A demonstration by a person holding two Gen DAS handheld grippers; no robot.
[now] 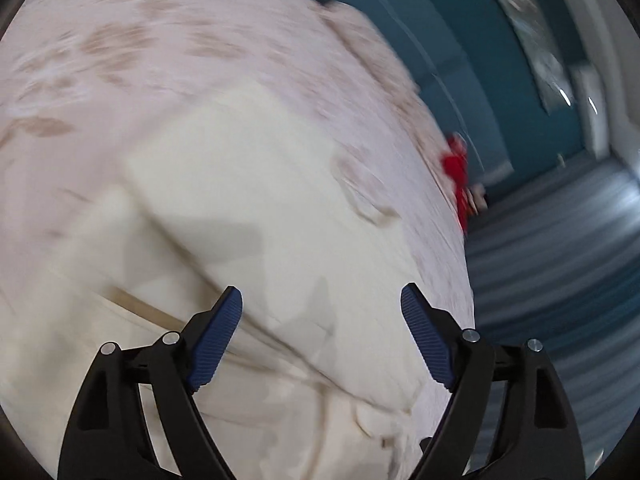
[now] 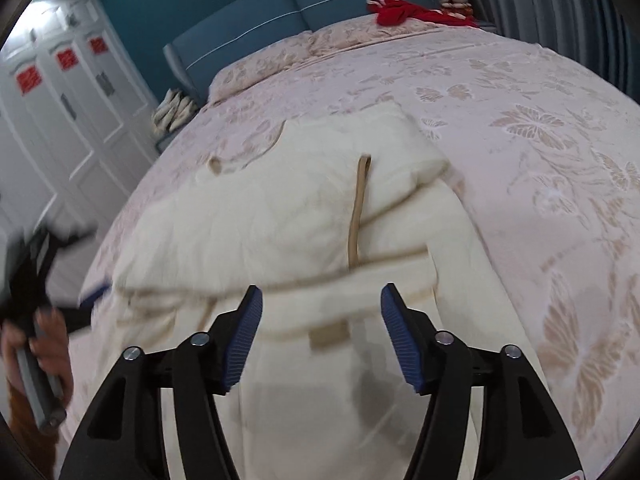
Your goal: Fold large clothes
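Black claw (image 2: 321, 320), ribbed blue pads (image 2: 245, 336), silver screws

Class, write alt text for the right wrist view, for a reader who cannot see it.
A cream garment with tan trim lies partly folded on a pink butterfly-patterned bedspread. The right gripper hovers over it, jaws open and empty. At the left edge, a hand holds the other gripper; red clothing lies near the blue headboard.

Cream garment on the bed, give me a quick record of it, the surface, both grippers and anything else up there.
garment: cream garment, partly folded, tan trim
surface: bed with pink floral bedspread
left gripper: jaws open, nothing between them
right gripper: jaws open above the garment, empty
other: red clothing near the headboard
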